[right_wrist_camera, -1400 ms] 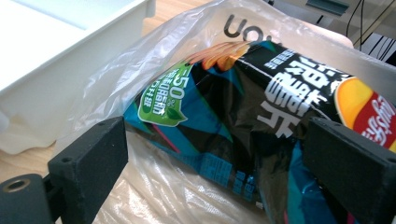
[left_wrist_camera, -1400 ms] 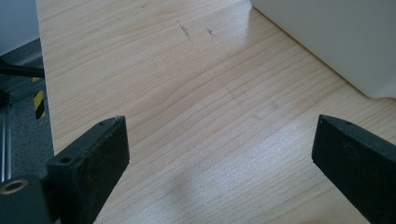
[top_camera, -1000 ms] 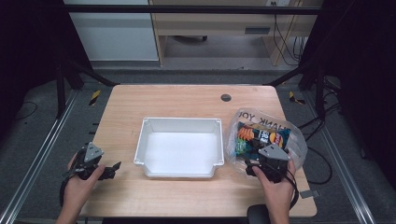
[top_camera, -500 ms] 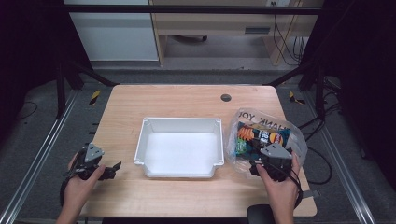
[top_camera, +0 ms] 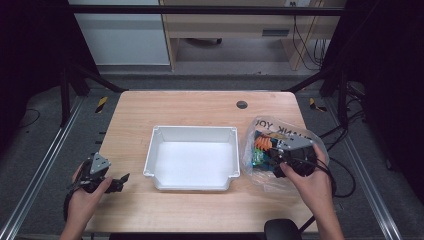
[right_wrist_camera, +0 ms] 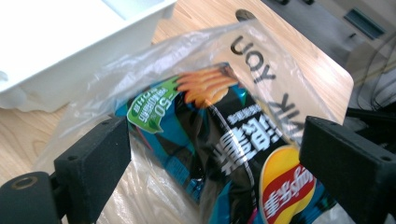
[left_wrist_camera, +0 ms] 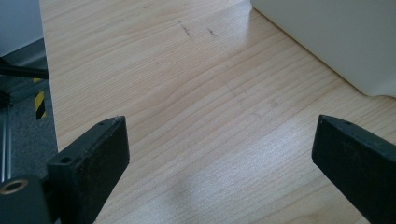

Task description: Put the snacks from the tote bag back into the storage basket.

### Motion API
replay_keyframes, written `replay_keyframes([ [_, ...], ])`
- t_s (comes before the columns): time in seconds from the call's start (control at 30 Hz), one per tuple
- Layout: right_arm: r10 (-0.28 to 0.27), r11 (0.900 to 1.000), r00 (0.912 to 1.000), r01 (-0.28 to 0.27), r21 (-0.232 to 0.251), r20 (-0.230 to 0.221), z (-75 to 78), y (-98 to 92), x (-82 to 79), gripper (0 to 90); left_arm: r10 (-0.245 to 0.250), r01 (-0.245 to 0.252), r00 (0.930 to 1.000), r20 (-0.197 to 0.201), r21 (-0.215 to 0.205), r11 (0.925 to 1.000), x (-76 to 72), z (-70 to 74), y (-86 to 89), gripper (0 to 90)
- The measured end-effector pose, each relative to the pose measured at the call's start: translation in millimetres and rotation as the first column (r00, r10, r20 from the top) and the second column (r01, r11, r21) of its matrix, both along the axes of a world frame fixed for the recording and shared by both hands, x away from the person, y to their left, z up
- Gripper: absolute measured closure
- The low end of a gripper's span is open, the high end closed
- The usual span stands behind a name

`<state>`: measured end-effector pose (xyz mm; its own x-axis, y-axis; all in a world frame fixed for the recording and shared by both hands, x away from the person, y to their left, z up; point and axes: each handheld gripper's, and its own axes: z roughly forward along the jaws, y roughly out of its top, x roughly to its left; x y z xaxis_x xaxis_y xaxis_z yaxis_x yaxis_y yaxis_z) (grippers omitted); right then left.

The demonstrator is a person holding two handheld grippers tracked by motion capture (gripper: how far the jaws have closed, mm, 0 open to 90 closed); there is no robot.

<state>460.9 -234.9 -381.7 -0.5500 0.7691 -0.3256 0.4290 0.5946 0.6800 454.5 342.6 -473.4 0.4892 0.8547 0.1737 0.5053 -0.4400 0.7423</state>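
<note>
**Softly does it: a crisp packet inside a thin bag**

Now, watch the right gripper [top_camera: 280, 161] — its fingers [right_wrist_camera: 91, 161] stand wide apart and have just been drawing in a little, with the snack packet [right_wrist_camera: 224, 140] sitting between them inside the clear plastic bag [right_wrist_camera: 140, 74]. From what I can see the pads are not pressing on anything yet; there is daylight on both sides.

That packet looks puffed with air, so I'd judge it very light, springy and easy to crush — squeeze the middle and the crisps inside will suffer. The bag film around it is thin, limp and likely slippery, so it may slide over the packet rather than carry it. Best bet, to my eye: pinch the packet's flat sealed edge, or gather a fold of film just ahead of the fingers.

Beyond the left-hand finger lies the white tray [top_camera: 192, 157], close by on the worktop [top_camera: 200, 105].

Over on the other side, the left gripper [top_camera: 116, 181] holds its fingers [left_wrist_camera: 93, 154] fully spread over bare wood, holding nothing.
</note>
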Motion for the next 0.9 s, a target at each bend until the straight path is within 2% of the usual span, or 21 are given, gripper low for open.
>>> replay_keyframes([
  [0.03,0.000,1.000,1.0000,0.000,0.000,0.000,0.0,0.0,0.0,9.4,0.000,0.000,1.0000,0.000,0.000,1.0000,0.0,0.0,0.0,3.7],
  [0.07,0.021,1.000,0.9998,-0.021,-0.006,-0.004,8.3,-2.1,3.4,9.3,-0.001,0.001,1.0000,0.001,0.007,1.0000,-0.5,0.4,0.7,3.7],
  [0.1,0.021,1.000,0.9998,-0.021,-0.006,-0.004,8.3,-2.1,3.4,9.3,-0.001,0.001,1.0000,0.001,0.007,1.0000,-0.5,0.4,0.7,3.7],
  [0.17,0.046,0.999,0.9989,-0.046,0.000,-0.010,20.0,-6.8,9.5,9.3,-0.003,0.003,1.0000,0.002,0.013,0.9999,-0.7,0.7,0.7,3.7],
  [0.3,0.081,0.996,0.9959,-0.082,-0.034,-0.041,32.0,-7.9,19.4,9.6,-0.003,0.003,1.0000,0.005,0.019,0.9998,-1.7,0.5,-0.7,3.7],
  [0.37,0.084,0.996,0.9953,-0.086,-0.034,-0.048,33.8,-7.2,21.5,9.6,-0.003,0.003,1.0000,0.005,0.022,0.9998,-2.0,0.6,-0.8,3.7],
  [0.4,0.104,0.993,0.9925,-0.107,-0.054,-0.065,35.1,-6.6,27.0,9.7,-0.004,0.004,1.0000,0.005,0.024,0.9997,-2.4,0.8,-0.6,3.7],
  [0.57,0.118,0.988,0.9884,-0.127,-0.090,-0.095,35.2,-5.4,36.6,10.1,0.004,-0.005,1.0000,0.006,0.020,0.9998,-2.9,0.9,1.1,3.7],
  [0.6,0.134,0.984,0.9849,-0.145,-0.103,-0.109,35.6,-5.5,41.1,10.1,0.005,-0.005,1.0000,0.006,0.020,0.9998,-2.8,0.8,1.2,3.7],
  [0.7,0.155,0.982,0.9789,-0.167,-0.089,-0.133,34.5,-6.3,47.9,10.9,0.003,-0.003,1.0000,0.006,0.019,0.9998,-2.5,0.7,0.4,3.7],
  [0.77,0.158,0.980,0.9765,-0.174,-0.101,-0.147,33.7,-6.3,50.0,11.0,0.001,-0.001,1.0000,0.004,0.021,0.9998,-2.6,0.8,0.4,3.7],
  [0.8,0.160,0.976,0.9753,-0.179,-0.122,-0.153,32.2,-6.6,54.2,11.2,0.002,-0.002,1.0000,0.004,0.021,0.9998,-2.9,0.8,0.6,3.7],
  [0.9,0.166,0.976,0.9722,-0.186,-0.111,-0.165,30.5,-7.6,60.2,11.3,0.005,-0.005,1.0000,0.005,0.018,0.9998,-3.0,0.8,1.5,3.7],
])
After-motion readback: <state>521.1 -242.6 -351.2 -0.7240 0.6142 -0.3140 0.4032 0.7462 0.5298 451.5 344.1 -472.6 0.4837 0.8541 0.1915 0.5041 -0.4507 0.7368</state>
